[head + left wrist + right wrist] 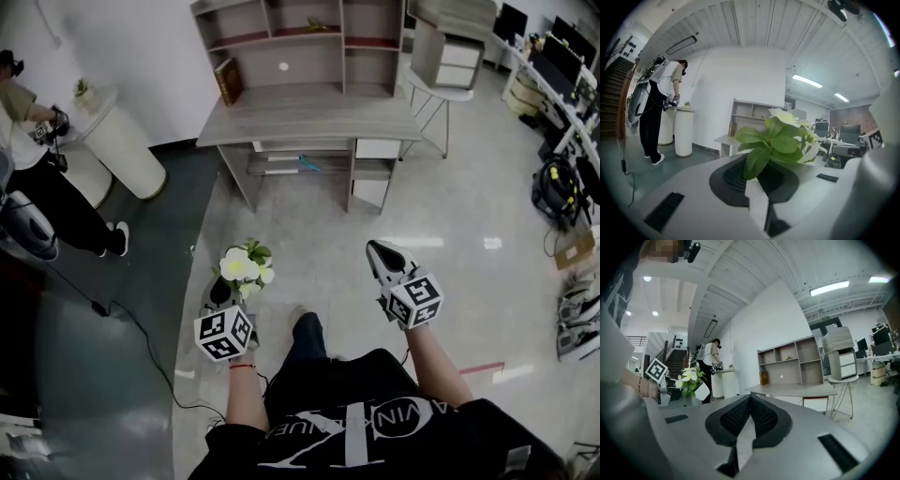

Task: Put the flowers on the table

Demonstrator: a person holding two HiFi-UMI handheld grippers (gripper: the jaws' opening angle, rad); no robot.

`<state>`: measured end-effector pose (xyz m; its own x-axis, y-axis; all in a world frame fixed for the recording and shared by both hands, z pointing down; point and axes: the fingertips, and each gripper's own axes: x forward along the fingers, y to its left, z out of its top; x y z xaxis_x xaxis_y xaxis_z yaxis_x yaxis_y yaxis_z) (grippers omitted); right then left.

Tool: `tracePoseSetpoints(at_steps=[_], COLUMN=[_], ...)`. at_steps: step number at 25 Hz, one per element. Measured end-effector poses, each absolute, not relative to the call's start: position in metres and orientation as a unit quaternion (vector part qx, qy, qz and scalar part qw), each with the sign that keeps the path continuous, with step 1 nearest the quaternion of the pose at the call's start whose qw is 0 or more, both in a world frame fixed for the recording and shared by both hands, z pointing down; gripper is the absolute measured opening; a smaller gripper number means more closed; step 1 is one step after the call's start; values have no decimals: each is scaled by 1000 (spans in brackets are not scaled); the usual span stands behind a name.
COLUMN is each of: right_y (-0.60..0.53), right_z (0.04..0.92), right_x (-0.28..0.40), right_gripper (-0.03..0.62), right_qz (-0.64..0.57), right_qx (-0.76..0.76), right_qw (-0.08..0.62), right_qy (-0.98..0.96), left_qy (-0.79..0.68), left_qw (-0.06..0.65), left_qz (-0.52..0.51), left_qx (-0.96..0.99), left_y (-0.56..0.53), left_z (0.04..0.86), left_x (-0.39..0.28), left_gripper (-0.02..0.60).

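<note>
Flowers (244,266) upright, blooms up, clamped in left hand-held gripper (228,291).

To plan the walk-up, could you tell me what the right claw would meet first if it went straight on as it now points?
Probably the grey desk: the right claw, shut and empty, aims at its front edge, and only floor shows between them. Depth is hard to judge.
</note>
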<state>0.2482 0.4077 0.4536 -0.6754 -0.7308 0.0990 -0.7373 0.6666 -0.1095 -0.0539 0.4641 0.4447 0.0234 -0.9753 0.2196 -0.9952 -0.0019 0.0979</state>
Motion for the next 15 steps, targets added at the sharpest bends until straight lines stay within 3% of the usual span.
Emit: tracePoseSetpoints(at_steps=[15], right_y=[284], right_z=[470], right_x=[234], right_gripper=[9], right_qz=[131], right_qx=[454], right_qw=[9], right_qy=[-881], left_qy=[-665], left_qw=[133], left_qz=[65], left_qx=[732], left_y=[320], left_z=[463], left_x=[-78], left_gripper=[31])
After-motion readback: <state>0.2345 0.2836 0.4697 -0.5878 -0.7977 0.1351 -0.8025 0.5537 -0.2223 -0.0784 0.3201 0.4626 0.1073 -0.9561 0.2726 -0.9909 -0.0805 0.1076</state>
